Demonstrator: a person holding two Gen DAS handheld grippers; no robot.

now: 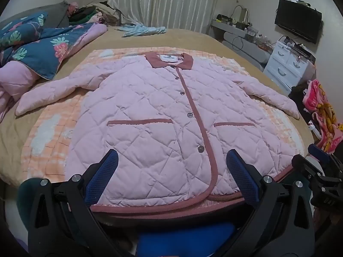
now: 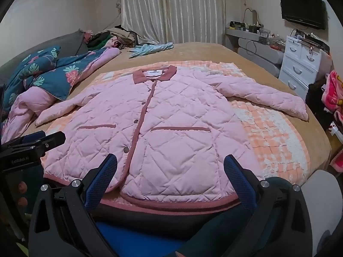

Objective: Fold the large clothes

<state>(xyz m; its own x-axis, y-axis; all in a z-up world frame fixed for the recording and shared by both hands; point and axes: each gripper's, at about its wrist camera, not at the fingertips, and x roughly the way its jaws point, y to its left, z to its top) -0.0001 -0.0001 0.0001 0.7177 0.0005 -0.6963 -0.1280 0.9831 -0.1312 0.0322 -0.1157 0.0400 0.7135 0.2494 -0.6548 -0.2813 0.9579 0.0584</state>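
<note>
Surface: your jacket (image 1: 154, 115) lies flat on bed (image 1: 193, 36) | Room: television (image 1: 298, 20) at 2 o'clock | Jaws: left gripper (image 1: 171, 175), right gripper (image 2: 170, 176) spread, empty

Left gripper (image 1: 171, 171) and right gripper (image 2: 170, 176): black plastic frames, blue mesh-textured finger pads (image 1: 103, 177), silver screws at pivots. White lettering is seen on left gripper body.
</note>
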